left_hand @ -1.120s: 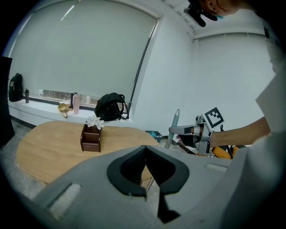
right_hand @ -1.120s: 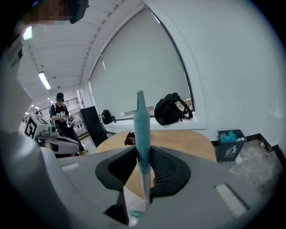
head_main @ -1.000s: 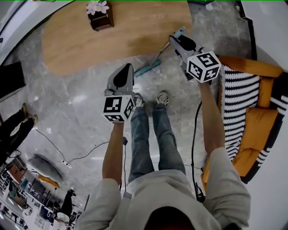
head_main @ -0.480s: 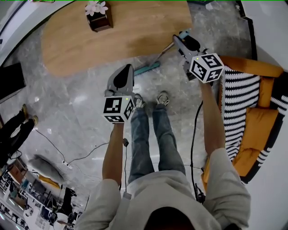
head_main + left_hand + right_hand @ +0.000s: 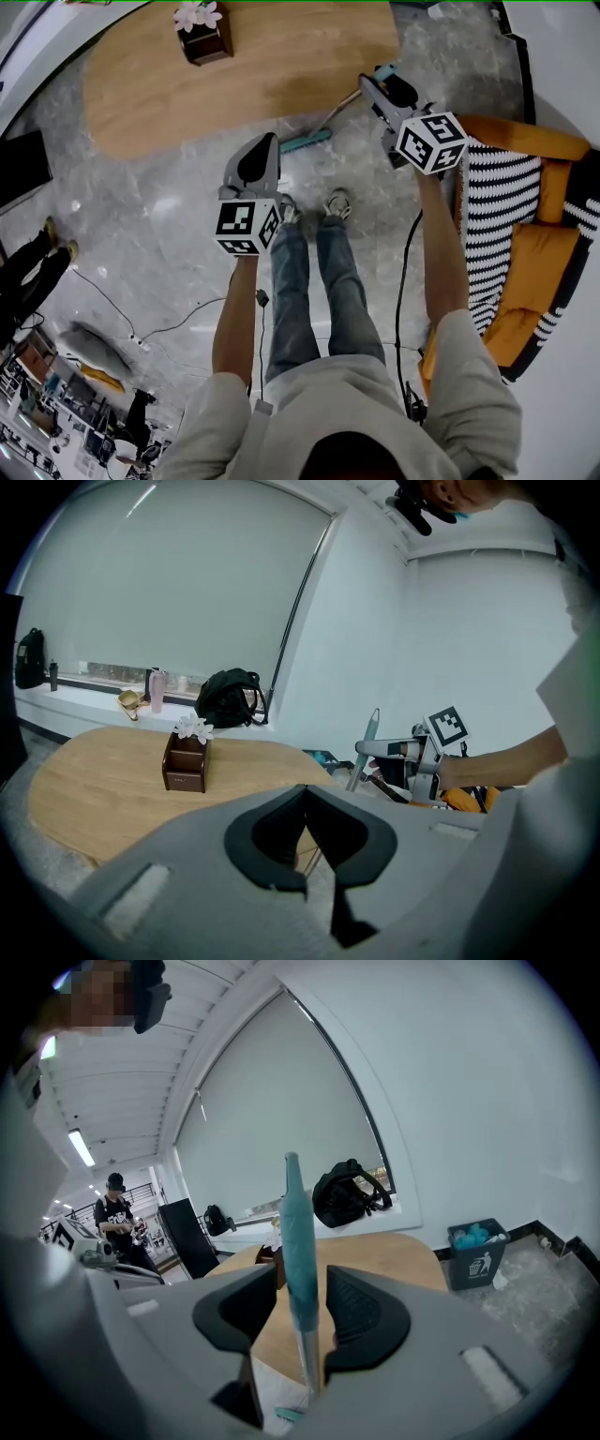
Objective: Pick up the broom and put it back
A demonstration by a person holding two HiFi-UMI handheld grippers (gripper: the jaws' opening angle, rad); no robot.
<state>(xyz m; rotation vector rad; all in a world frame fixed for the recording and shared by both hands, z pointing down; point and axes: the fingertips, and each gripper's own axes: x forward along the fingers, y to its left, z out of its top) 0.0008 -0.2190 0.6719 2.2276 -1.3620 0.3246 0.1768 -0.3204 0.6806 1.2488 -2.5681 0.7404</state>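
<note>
Right gripper (image 5: 373,82) held forward, jaws just opening — broom handle (image 5: 298,1232) loose between, left gripper (image 5: 265,142) closed.

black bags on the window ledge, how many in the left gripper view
2. A slumped black bag lies on the window ledge beyond the wooden table; an upright black backpack stands at the ledge's far left. Others may be hidden.

Head view looks steeply down; both gripper views face the wooden table (image 5: 262,75).
</note>
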